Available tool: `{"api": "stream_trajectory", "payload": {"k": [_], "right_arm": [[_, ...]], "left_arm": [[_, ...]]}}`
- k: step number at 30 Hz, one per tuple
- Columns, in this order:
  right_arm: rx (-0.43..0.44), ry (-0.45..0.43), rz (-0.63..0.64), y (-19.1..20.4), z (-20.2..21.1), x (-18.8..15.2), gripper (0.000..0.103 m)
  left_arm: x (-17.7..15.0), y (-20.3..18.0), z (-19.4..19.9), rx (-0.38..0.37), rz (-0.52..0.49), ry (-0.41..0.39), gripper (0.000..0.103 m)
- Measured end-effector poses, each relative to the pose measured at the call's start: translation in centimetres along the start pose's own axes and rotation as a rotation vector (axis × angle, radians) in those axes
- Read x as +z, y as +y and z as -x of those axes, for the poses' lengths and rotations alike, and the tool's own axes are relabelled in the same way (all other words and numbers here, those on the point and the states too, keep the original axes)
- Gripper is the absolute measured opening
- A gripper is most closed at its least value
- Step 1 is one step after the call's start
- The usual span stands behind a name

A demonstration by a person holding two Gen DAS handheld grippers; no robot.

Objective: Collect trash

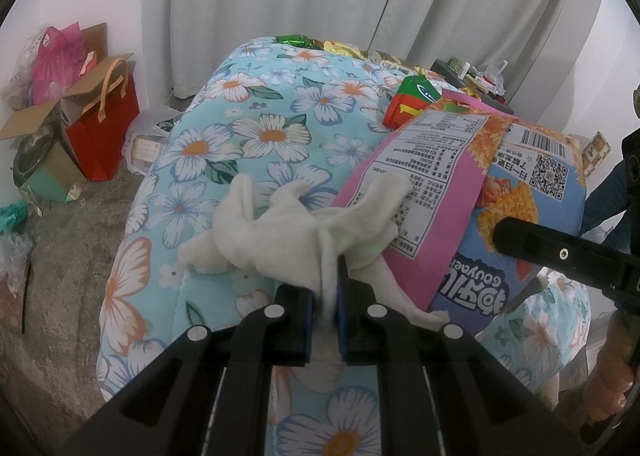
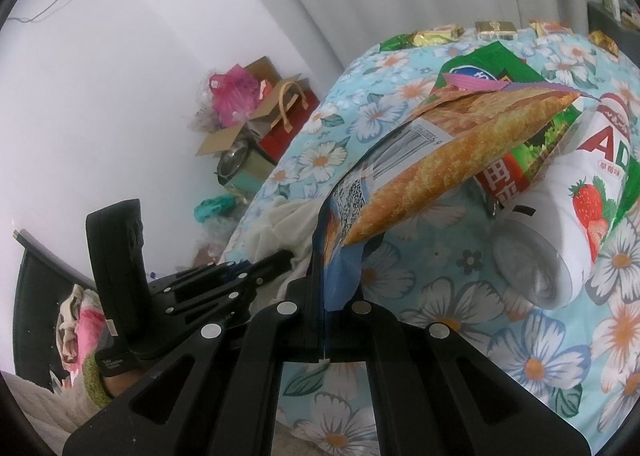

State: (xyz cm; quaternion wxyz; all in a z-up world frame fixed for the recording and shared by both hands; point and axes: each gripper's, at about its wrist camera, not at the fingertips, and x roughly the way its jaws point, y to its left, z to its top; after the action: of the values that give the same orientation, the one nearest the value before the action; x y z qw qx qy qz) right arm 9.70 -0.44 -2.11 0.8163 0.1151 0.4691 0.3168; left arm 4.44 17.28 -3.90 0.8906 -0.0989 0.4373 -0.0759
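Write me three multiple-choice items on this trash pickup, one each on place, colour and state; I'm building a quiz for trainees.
1. Where does the strawberry bottle lie?
A. on the floral blanket
B. in the cardboard box
C. on the floor

2. What colour is the tissue in the left gripper?
A. pink
B. white
C. green

3. How is the right gripper?
A. open and empty
B. shut on the bottle
C. shut on the snack bag

Answers: 1 A, it rests on the flowers; 2 B, the pinched wad is white; 3 C, the bag's edge sits between the closed fingers.
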Motion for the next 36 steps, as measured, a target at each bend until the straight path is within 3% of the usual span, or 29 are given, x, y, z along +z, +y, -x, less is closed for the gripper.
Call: {"api": "stream_trajectory", "payload": {"k": [23, 36], "right_arm": [[-0.007, -0.004, 0.007, -0.2, 0.2, 0.1, 0.0], [0.064, -0.079, 0.048, 0.2, 3.5, 0.8, 0.0]], "left_arm": [[0.1, 0.0, 0.1, 0.002, -0.003, -0.004, 0.009], [1.6, -0.5, 4.8, 0.004, -0.03, -0.114, 0.009]]}}
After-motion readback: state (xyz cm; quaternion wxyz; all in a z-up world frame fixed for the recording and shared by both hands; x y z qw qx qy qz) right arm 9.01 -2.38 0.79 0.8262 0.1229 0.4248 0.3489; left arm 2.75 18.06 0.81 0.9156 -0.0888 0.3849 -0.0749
